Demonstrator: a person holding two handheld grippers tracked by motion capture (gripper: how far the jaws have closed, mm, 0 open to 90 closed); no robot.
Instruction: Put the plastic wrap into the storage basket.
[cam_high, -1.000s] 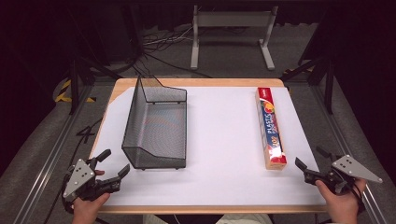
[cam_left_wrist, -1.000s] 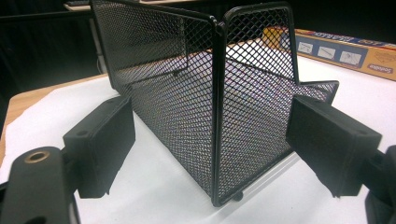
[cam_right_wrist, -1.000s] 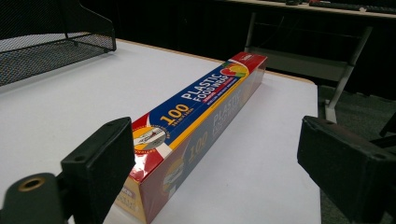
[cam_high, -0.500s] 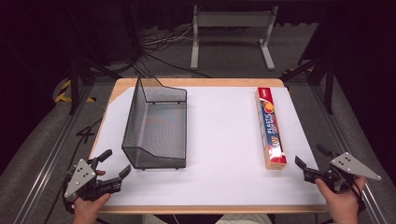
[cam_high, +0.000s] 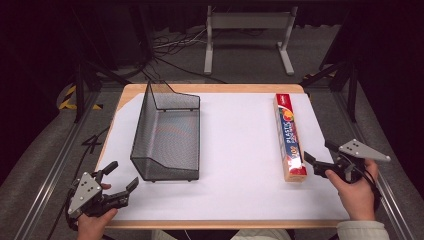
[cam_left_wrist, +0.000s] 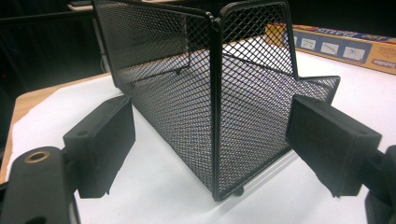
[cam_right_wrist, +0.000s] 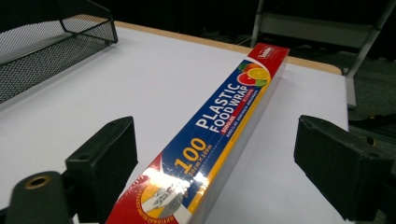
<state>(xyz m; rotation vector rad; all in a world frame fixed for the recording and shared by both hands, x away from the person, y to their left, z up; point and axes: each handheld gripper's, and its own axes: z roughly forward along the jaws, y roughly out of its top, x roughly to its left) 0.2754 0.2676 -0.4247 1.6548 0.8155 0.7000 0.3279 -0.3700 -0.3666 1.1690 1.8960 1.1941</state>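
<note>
The right hand-held gripper (cam_high: 316, 164) sits near the tabletop's (cam_high: 240, 150) right edge, toward the near right corner, carried by the person's right hand (cam_high: 356, 190). Its jaws stand wide apart and have just been closing slightly. The near end of the plastic food wrap box (cam_high: 289, 136) lies just ahead of the jaw tips. In the right gripper view, the box end (cam_right_wrist: 187, 182) appears in line with the gap between the two black pads (cam_right_wrist: 105, 158), but neither pad presses on it. The gripper holds nothing.

The plastic food wrap box lies flat on the white surface, parallel to the right edge of the tabletop, reaching from near the far right corner back toward the near edge.

The left hand-held gripper (cam_high: 122, 185) is at the near left corner of the tabletop, held in the left hand (cam_high: 92, 222). Its jaws are wide open and empty. In the left gripper view, the near corner of the black mesh basket (cam_left_wrist: 215, 116) stands ahead of the pads, apart from them.

The mesh basket (cam_high: 167, 135) rests on the left half of the tabletop, well apart from the box.
</note>
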